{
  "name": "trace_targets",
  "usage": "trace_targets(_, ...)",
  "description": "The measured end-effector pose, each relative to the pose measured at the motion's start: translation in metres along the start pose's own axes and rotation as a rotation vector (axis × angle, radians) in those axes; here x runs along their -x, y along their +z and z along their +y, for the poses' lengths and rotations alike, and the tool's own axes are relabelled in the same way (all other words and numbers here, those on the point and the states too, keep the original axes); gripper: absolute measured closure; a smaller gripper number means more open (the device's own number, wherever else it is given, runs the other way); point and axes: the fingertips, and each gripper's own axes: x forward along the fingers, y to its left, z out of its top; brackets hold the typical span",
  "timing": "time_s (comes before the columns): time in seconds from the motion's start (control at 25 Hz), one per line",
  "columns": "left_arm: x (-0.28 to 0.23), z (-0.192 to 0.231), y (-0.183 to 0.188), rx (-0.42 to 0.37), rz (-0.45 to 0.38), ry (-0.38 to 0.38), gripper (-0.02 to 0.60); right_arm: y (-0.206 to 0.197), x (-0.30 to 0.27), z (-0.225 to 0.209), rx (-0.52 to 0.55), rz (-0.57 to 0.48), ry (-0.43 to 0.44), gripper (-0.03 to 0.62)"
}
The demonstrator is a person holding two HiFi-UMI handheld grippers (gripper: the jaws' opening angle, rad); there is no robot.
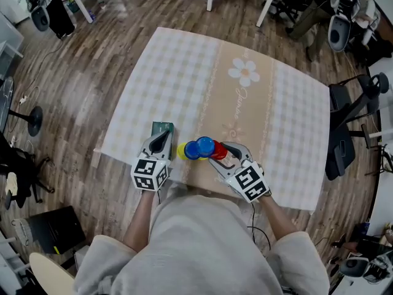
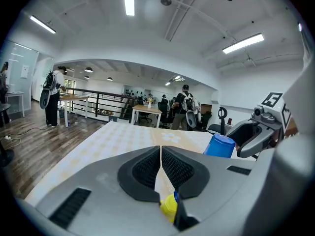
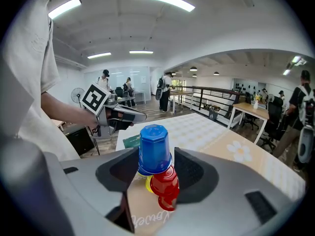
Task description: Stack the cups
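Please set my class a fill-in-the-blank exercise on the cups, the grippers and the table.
1. The left gripper has its jaws ___.
2. The cup low between the right gripper jaws is ___.
3. The upside-down cup beyond it is ___.
4. The tablecloth bears a printed ___.

Missing words: together; red; blue; flower

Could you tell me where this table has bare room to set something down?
The checked tablecloth is bare across its far half and right side, around the printed daisy. The near edge is crowded: green box, yellow plastic cup, blue plastic cup, red plastic cup, left gripper, right gripper.
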Motion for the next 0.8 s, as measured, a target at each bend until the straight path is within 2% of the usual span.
trace_targets(0.32,-0.007,-0.009,0.005,-0.023,0.006,-0.027,0.561,-0.015,0.018,-0.019,-0.087,-0.041,-0.096,0.45)
trace_targets(0.6,-0.013,-0.015,0.01,-0.042,0.008,-0.046,0.561,-0.028,0.034,-0.048,-0.165,-0.081,-0.223,0.536)
trace_targets(0.8,-0.017,-0.018,0.013,-0.052,0.01,-0.055,0.561,-0.043,0.048,-0.073,-0.229,-0.098,-0.322,0.566)
